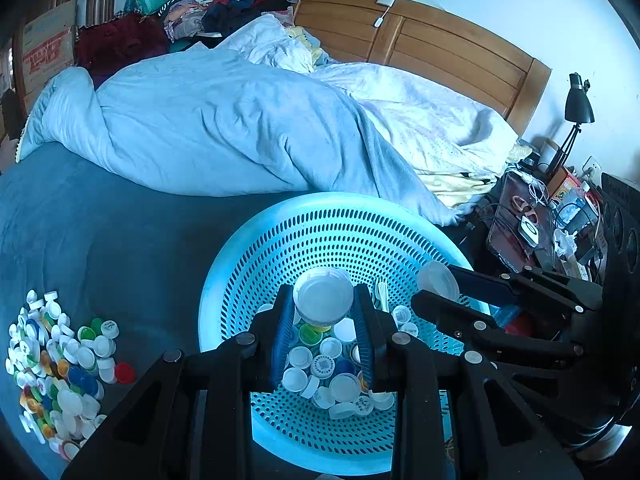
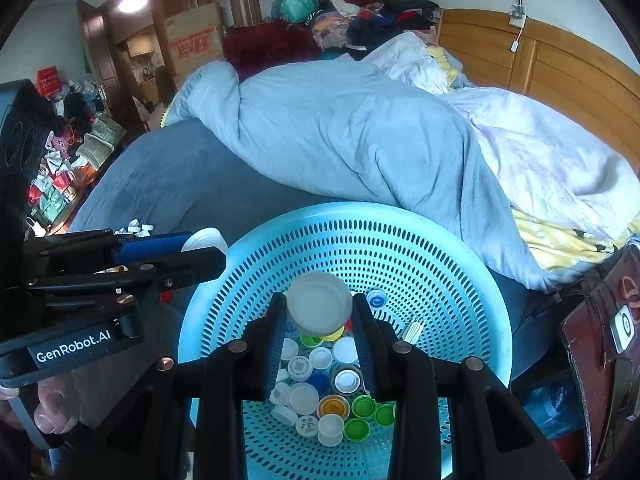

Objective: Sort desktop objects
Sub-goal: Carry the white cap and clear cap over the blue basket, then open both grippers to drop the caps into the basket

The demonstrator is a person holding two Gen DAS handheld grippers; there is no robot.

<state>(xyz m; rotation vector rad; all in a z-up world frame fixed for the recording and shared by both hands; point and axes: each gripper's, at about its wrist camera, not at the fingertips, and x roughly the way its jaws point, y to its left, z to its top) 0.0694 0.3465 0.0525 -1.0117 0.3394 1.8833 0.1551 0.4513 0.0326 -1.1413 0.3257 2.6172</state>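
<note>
A light blue perforated basket (image 1: 320, 216) (image 2: 400, 232) sits on the bed and holds many bottle caps (image 1: 332, 364) (image 2: 328, 396). My left gripper (image 1: 323, 300) is shut on a large white cap (image 1: 323, 294) above the basket. My right gripper (image 2: 319, 304) is shut on a large white cap (image 2: 319, 306) above the basket too. In the left wrist view the right gripper (image 1: 440, 284) comes in from the right with its cap (image 1: 438, 280). In the right wrist view the left gripper (image 2: 204, 246) comes in from the left with its cap (image 2: 204, 240).
A pile of mixed caps (image 1: 56, 364) lies on the dark blue sheet (image 1: 100, 240), left of the basket. A crumpled light blue duvet (image 1: 224, 128) lies behind. A cluttered bedside table (image 1: 540, 220) with a black lamp (image 1: 576, 104) stands on the right.
</note>
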